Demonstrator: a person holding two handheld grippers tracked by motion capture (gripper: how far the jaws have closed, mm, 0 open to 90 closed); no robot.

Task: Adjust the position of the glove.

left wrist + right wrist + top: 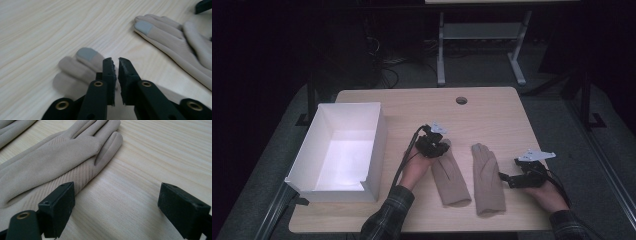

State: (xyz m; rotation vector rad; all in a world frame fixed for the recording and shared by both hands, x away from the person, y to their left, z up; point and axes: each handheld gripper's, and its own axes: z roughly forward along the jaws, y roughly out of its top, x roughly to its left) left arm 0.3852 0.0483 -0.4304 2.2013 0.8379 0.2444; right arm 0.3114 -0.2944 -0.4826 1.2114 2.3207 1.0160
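Observation:
Two beige gloves lie flat side by side on the wooden table point(492, 115), fingers pointing away from the person. My left gripper point(439, 145) hovers over the fingertips of the left glove point(451, 177). In the left gripper view its jaws point(115, 60) stand a narrow slit apart with nothing pinched, above the left glove's grey-tipped fingers point(72, 72), with the right glove point(172, 37) beyond. My right gripper point(504, 177) sits low at the right glove's point(488, 177) right edge. Its jaws point(117, 195) are wide open, one beside the glove's ribbed side point(50, 162), bare wood between them.
An open white box point(377, 145) stands on the table's left side, close to the left forearm. A round cable hole point(461, 100) sits near the far edge. Bare wood lies beyond the gloves and to the right of them.

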